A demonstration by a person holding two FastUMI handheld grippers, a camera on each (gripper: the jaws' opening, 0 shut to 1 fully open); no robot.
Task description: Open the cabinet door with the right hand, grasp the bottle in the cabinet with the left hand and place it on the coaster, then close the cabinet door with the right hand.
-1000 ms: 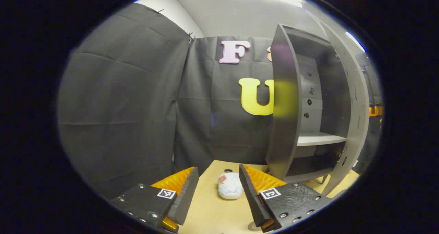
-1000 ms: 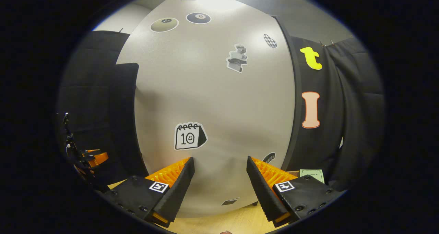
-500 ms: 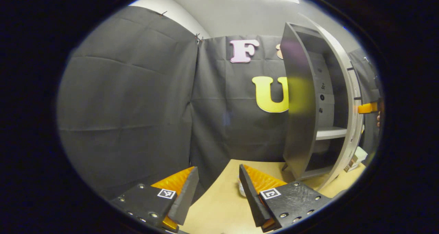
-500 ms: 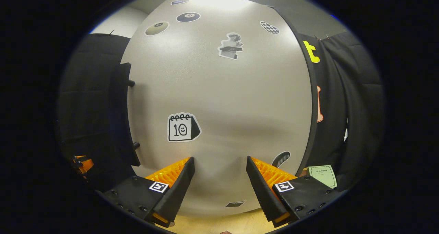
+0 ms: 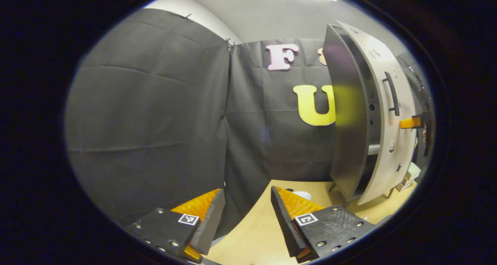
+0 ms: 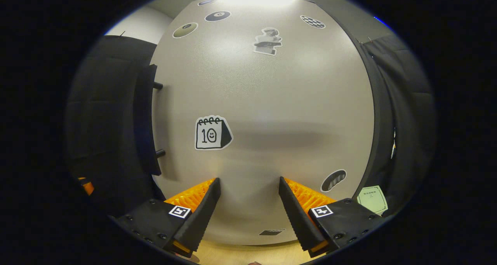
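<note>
Last step, by my judgement: the door (image 6: 264, 113) is nearly shut, the right gripper (image 6: 249, 203) spread empty against it, the left gripper (image 5: 247, 212) spread empty, and a white thing, perhaps the bottle (image 5: 303, 195), stands near the cabinet (image 5: 345, 121).

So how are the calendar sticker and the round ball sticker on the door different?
The calendar sticker is boxy and white with a smiley face; the ball sticker is round and dark. The calendar sticker sits low, the ball sticker near the top. Both are stuck on the grey cabinet door.
</note>
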